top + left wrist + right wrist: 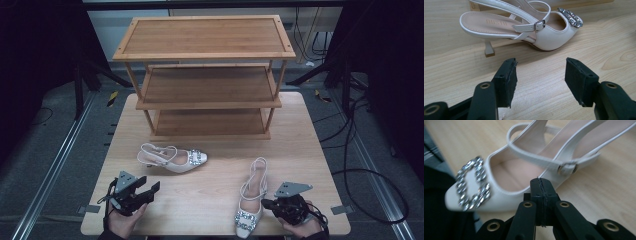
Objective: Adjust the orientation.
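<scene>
right gripper view: right gripper (pixel 541 195) pressed together on nothing, nosing the near shoe's (pixel 506 177) side — likely lining up a grab. left gripper (pixel 540 80) gapes apart toward the far shoe (pixel 524 27) — both shoes lie before the rack (pixel 207 75).

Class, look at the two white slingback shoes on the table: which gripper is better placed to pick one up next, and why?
Probably the left gripper: its jaws stand open, aimed at the white slingback shoe with a jewelled buckle lying ahead. The right gripper sits beside the other white shoe, but its jaws are shut.
</scene>
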Demonstrator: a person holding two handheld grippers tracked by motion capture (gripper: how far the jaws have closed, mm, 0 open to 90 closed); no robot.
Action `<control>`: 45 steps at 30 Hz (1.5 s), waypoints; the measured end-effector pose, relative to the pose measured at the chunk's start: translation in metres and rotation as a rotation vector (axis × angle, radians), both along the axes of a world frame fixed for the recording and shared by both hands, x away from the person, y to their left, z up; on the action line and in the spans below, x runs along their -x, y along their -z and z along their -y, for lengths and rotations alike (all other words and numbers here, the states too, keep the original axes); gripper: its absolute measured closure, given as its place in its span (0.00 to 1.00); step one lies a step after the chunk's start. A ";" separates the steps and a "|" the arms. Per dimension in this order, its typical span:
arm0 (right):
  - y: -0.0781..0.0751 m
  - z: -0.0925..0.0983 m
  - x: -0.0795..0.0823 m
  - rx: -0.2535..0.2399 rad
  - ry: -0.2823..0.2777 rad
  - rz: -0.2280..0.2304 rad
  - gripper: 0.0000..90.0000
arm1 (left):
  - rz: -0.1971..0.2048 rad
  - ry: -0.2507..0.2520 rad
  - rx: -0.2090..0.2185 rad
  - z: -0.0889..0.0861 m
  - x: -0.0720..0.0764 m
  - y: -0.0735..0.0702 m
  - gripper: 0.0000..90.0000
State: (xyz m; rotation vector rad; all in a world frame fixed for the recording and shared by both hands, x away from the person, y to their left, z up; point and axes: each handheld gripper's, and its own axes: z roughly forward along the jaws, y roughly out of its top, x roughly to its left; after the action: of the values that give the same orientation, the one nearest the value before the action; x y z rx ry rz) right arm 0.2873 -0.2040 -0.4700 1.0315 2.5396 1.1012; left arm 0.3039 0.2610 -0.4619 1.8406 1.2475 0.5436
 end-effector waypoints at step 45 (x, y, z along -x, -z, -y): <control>0.025 -0.084 0.007 -0.009 -0.214 -0.010 1.00 | 0.023 -0.032 -0.015 -0.008 -0.002 -0.002 0.47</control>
State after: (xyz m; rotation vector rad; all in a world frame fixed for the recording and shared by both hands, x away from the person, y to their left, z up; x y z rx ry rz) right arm 0.2803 -0.1199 -0.4950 0.7826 2.7046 1.1623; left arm 0.3062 0.2693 -0.4598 1.8241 1.2630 0.5914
